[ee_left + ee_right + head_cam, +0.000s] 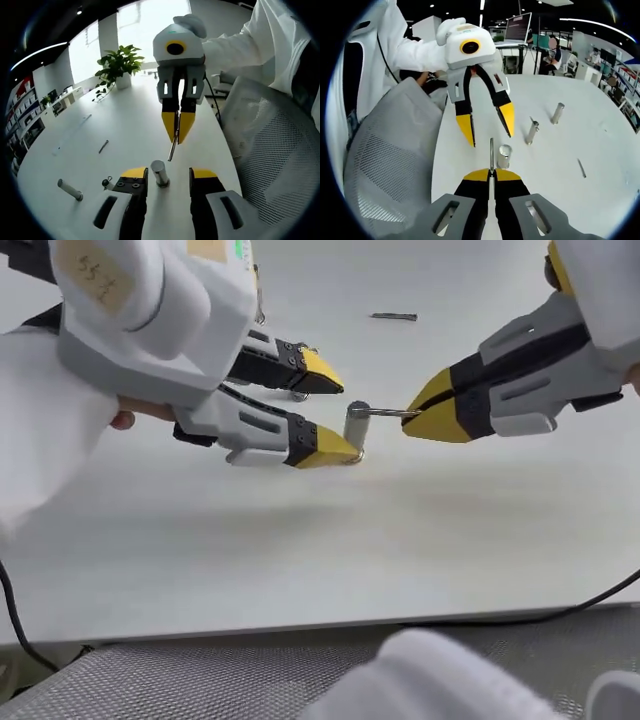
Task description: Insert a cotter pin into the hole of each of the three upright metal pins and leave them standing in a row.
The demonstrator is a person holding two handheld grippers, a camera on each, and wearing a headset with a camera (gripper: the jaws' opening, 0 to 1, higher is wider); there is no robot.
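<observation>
Right tongs pinch cotter pin, tip seemingly meeting metal pin between wide left tongs.

Bottom centre, the right gripper pinched a cotter pin beside 1 upright metal pin; the left gripper gaped above.

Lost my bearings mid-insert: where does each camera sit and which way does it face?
Head view: on the headset, looking down at the bench; a white sleeve, left tongs and right tongs show.
Left gripper view: on the left tongs, facing the right tongs head-on; its own jaws straddle the metal pin.
Right gripper view: on the right tongs, facing the left tongs; its own jaws pinch the cotter pin.
Shared: both gripper views see the metal pin, from opposite sides.
</observation>
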